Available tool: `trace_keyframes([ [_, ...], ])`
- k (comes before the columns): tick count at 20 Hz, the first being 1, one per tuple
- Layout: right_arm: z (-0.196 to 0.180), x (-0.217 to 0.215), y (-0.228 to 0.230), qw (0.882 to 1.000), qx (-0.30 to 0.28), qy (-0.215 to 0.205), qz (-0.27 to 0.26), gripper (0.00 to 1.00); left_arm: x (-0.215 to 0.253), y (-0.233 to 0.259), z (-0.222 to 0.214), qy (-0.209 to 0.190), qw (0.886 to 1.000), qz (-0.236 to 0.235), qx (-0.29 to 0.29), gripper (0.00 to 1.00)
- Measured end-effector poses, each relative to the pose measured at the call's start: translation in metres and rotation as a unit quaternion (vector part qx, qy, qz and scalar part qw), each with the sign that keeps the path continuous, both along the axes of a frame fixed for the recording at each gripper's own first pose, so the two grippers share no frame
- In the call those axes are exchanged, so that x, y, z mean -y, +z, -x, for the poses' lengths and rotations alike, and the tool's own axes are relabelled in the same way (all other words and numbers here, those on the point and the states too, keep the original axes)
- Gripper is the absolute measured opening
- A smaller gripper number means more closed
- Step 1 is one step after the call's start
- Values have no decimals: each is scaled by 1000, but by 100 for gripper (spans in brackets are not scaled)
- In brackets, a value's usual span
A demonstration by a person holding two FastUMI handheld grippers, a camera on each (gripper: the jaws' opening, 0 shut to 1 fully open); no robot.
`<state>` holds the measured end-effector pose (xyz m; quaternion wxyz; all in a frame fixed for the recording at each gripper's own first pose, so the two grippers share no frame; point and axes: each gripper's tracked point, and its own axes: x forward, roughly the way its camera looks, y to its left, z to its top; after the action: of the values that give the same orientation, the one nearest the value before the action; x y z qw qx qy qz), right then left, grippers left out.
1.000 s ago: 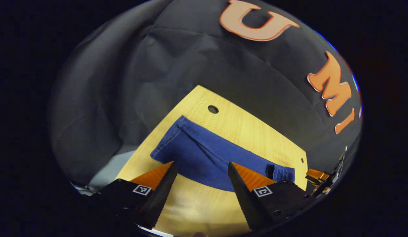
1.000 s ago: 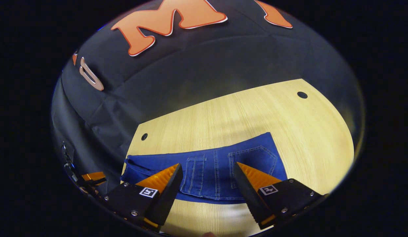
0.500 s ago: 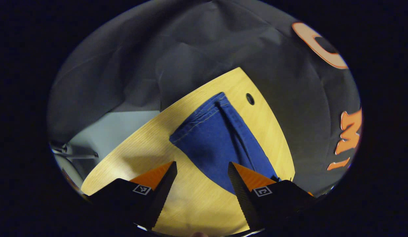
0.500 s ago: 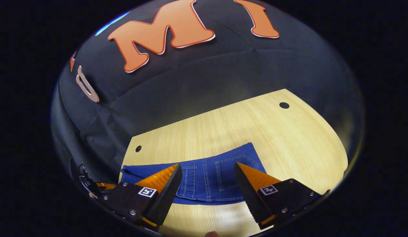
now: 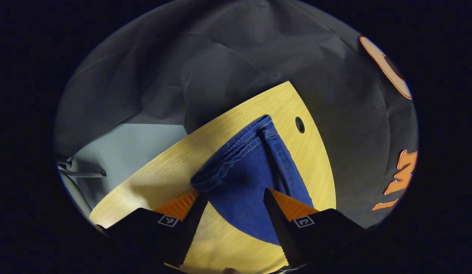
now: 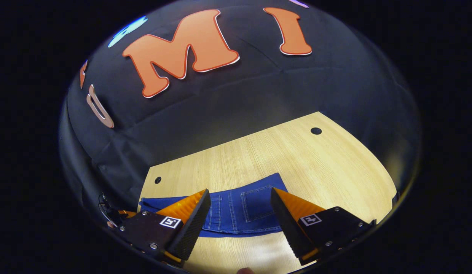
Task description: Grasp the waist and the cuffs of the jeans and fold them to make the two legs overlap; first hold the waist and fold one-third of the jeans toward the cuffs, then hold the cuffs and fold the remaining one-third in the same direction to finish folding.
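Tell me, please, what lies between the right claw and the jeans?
Bare wooden table alone: in the right gripper view, the open right claw hovers short of the jeans, with nothing in between.

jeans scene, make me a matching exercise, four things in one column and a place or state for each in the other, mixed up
Things:
1. jeans
2. cuffs
3. left gripper
4. table hole

Places or states:
a. open, over the cuff end
b. lying flat on the table, back pocket up
c. beside the cuffs, in bare wood
d. stitched hems stacked one on the other

Pairs: 1-b, 2-d, 3-a, 4-c
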<state>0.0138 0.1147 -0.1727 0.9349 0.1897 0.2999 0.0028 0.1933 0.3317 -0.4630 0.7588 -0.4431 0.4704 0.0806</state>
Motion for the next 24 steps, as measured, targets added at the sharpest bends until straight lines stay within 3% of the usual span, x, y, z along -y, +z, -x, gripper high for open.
trace_keyframes([
  [6,1,11,2,1000,2,1,-8,98,17,-2,-38,-6,999,0,35,92],
  [8,3,20,-1,1000,-3,-2,-6,98,17,-5,-39,-7,999,-9,29,82],
  [12,5,38,-1,1000,-3,-11,0,98,10,-11,-35,11,1000,-6,26,11],
  [14,4,46,3,1000,3,-15,0,98,8,-23,-44,24,999,-24,35,12],
  [15,2,48,5,1000,6,-16,-2,98,-7,19,-16,18,999,-27,40,4],
  [16,1,50,7,1000,8,-16,-4,98,4,10,-28,15,998,-30,50,4],
  [24,-5,56,19,999,30,0,-17,98,28,101,-24,-32,982,-114,149,3],
])
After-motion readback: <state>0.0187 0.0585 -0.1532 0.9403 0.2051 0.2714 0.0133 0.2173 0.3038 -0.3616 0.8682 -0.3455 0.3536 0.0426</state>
